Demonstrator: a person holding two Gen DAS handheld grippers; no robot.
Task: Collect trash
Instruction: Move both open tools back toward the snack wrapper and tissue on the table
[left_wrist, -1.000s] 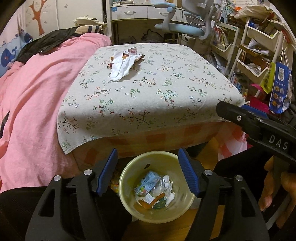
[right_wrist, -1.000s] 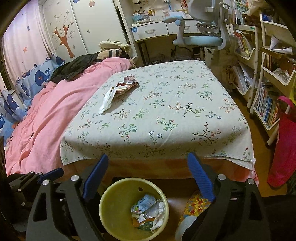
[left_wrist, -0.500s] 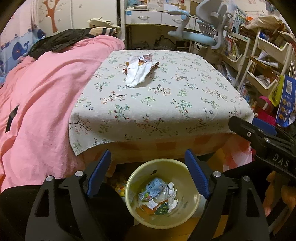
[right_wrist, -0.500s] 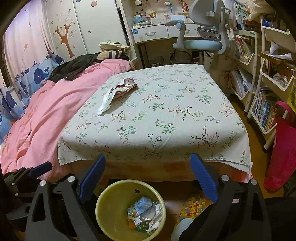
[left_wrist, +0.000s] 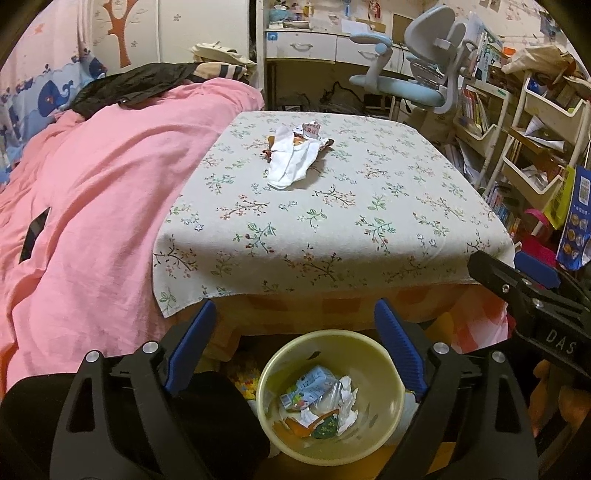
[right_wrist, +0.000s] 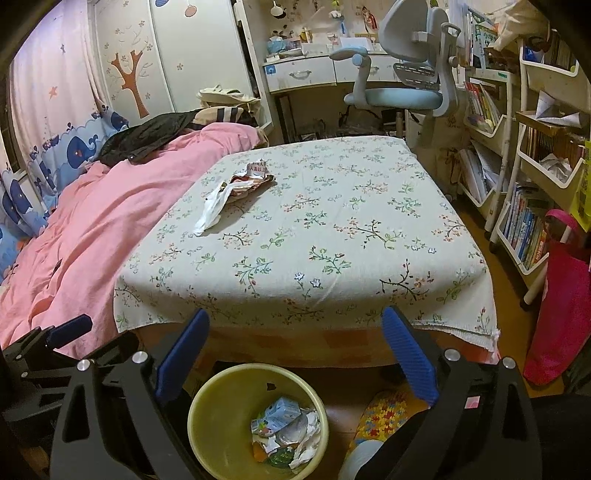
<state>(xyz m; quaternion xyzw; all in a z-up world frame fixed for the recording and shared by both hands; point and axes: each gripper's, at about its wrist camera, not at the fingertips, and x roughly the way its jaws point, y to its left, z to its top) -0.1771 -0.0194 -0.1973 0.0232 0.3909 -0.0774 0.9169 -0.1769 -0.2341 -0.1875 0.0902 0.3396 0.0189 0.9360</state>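
Both claws, left (left_wrist: 295, 343) and right (right_wrist: 293, 354), gape empty, just widened, above a yellow bin (left_wrist: 384, 439) holding crumpled wrappers (left_wrist: 317, 402).

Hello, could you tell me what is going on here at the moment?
A person is clearing trash with a hand-held tool in each hand. Both the left tool and the right tool stand open and empty over a yellow bin on the floor, which already holds cartons and crumpled paper; the left one's jaws have just been opening. A pile of wrappers and tissue lies on the floral tablecloth, not yet collected.
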